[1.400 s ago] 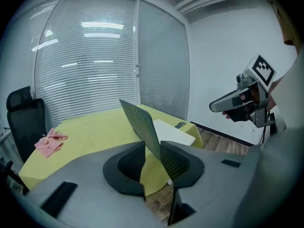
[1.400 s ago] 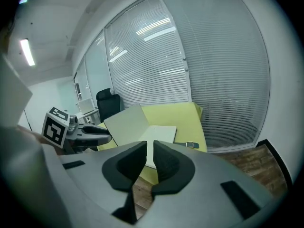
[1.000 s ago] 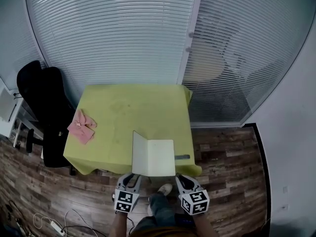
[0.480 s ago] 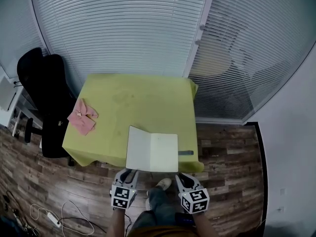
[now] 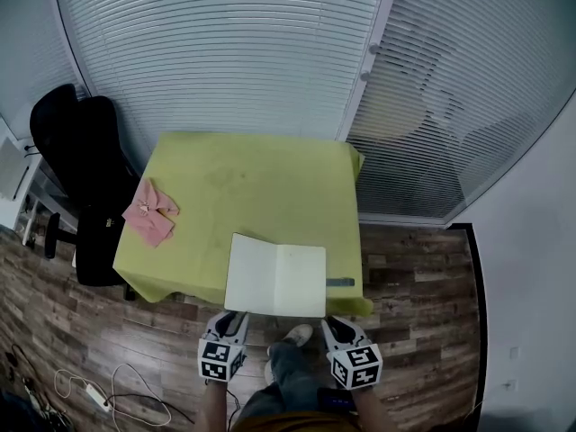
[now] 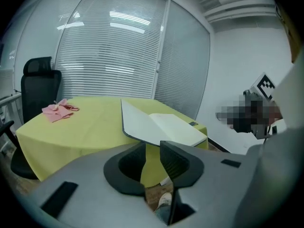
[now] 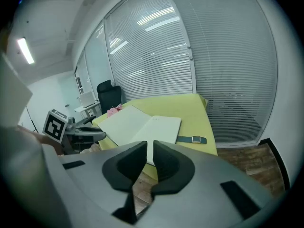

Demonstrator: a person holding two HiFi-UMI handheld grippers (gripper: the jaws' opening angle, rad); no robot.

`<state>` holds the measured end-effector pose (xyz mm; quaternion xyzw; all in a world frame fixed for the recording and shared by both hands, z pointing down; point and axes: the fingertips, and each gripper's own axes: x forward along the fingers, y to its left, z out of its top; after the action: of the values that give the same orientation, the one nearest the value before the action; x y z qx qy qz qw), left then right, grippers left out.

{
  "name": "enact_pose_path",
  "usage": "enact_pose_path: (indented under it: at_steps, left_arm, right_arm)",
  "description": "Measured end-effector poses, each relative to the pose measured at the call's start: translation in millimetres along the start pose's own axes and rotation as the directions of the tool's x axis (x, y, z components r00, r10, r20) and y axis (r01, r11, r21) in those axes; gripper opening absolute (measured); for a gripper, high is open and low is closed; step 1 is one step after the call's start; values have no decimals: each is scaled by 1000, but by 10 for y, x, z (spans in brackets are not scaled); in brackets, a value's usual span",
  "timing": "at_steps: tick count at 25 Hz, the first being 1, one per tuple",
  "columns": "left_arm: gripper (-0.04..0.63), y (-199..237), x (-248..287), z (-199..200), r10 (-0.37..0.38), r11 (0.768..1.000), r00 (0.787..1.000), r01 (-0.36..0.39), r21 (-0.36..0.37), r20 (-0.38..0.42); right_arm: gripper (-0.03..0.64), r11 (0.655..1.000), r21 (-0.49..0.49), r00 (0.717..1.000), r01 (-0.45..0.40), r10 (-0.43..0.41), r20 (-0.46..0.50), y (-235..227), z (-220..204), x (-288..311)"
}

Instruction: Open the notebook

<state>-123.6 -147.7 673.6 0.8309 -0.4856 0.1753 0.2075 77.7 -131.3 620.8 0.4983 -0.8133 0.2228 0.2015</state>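
Notebook: I see the notebook (image 5: 274, 282) lying open with blank pale pages up. It sits at the near edge of the surface, towards the right corner, and its near side hangs out past that edge.
Left leaf: in my left gripper view it tilts up a little, clear of the cloth.
Strap: a dark teal strap with a buckle (image 7: 192, 139) lies just beside the notebook's right page.
Left gripper: the left gripper (image 6: 152, 144) sits just short of the notebook's near left edge. Its jaws stand apart, and I see only cloth and floor through the gap.
Right gripper: the right gripper (image 7: 150, 144) is below the near right edge. Its jaws are a narrow slot apart and grip nothing; the page edge shows beyond them.
Surface: a square surface under a yellow-green cloth (image 5: 252, 196).
Pink cloth: a crumpled pink cloth (image 5: 148, 221) lies at the left edge, well apart from the notebook.
Chair: a black office chair (image 5: 76, 187) stands against the left side.
Behind: white blinds (image 5: 225, 52).
Floor: wood planks (image 5: 423, 277), with a cable (image 5: 90, 394) at the lower left.
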Motion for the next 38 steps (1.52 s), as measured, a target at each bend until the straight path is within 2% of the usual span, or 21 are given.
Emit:
enact_pose_path:
  at_steps: [6, 11, 17, 22, 27, 29, 32, 35, 38]
  left_arm:
    - [118, 96, 49, -131, 0, 995, 1000, -1, -103, -7]
    - [120, 143, 70, -221, -6, 979, 1000, 6, -202, 2]
    - [124, 214, 155, -352, -10, 946, 1000, 14, -324, 14]
    - [132, 255, 206, -468, -4, 899, 1000, 4, -438, 1]
    - [140, 264, 212, -511, 21, 888, 1000, -25, -459, -13]
    - [161, 297, 194, -520, 39, 888, 999, -47, -458, -26]
    - [215, 360, 143, -491, 71, 896, 997, -81, -436, -40]
    - [215, 395, 16, -342, 112, 907, 994, -107, -407, -12]
    - [213, 340, -103, -117, 138, 931, 990, -121, -343, 26]
  right_arm:
    - [53, 1000, -7, 1000, -18, 18, -18, -46, 11, 136]
    - [52, 1000, 5, 999, -21, 21, -31, -105, -36, 214]
    - [52, 1000, 22, 999, -10, 11, -39, -188, -148, 245]
    - [52, 999, 32, 999, 4, -3, -34, -216, -208, 185]
    - [50, 999, 30, 1000, 19, -18, -14, -233, -214, 84]
    - [48, 999, 28, 1000, 23, -23, -4, -227, -200, 48]
    - [46, 998, 18, 998, 52, -52, 19, -228, -147, 5]
    - [37, 995, -18, 994, 99, -98, 57, -205, -17, -45]
    - [14, 990, -49, 988, 131, -126, 90, -176, 112, -104]
